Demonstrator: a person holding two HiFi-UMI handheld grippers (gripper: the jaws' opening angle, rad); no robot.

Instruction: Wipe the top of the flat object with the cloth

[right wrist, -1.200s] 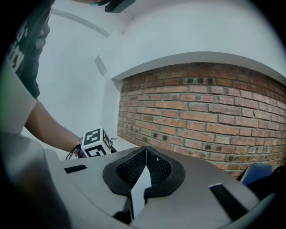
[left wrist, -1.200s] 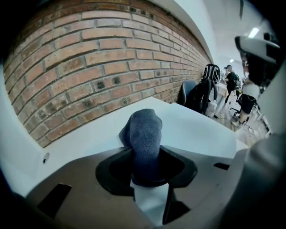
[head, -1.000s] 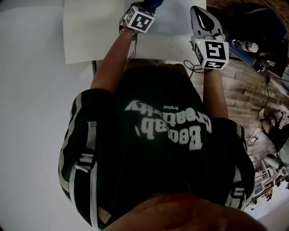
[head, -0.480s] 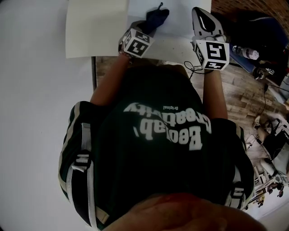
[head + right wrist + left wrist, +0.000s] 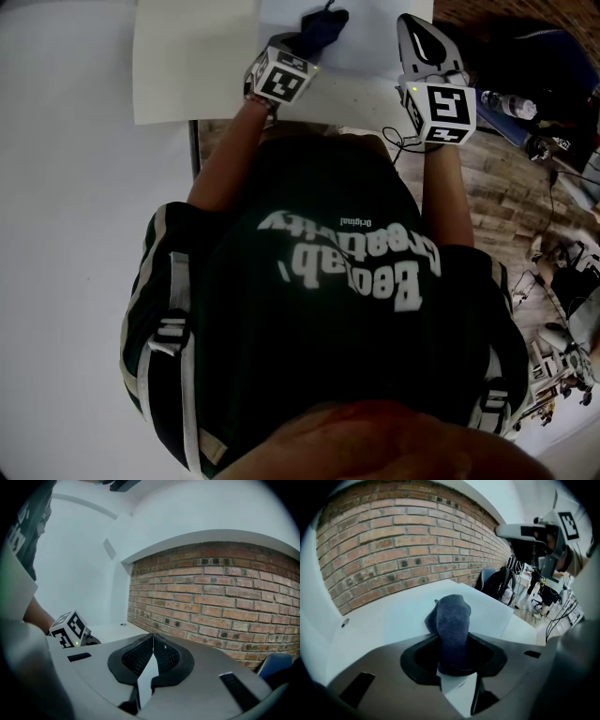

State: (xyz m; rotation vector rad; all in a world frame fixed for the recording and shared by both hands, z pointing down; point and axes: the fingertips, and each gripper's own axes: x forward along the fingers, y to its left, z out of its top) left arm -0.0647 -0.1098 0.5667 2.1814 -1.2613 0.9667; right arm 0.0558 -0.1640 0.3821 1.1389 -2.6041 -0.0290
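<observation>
Grey cloth (image 5: 452, 620) in left gripper (image 5: 454, 667) — sheet (image 5: 192, 61) cropped

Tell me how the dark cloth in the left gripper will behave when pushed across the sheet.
The dark blue-grey fuzzy cloth is probably floppy: it bunches and folds beyond the left gripper, which is clamped on it. Its nap likely drags rather than slides on the flat white sheet.
</observation>
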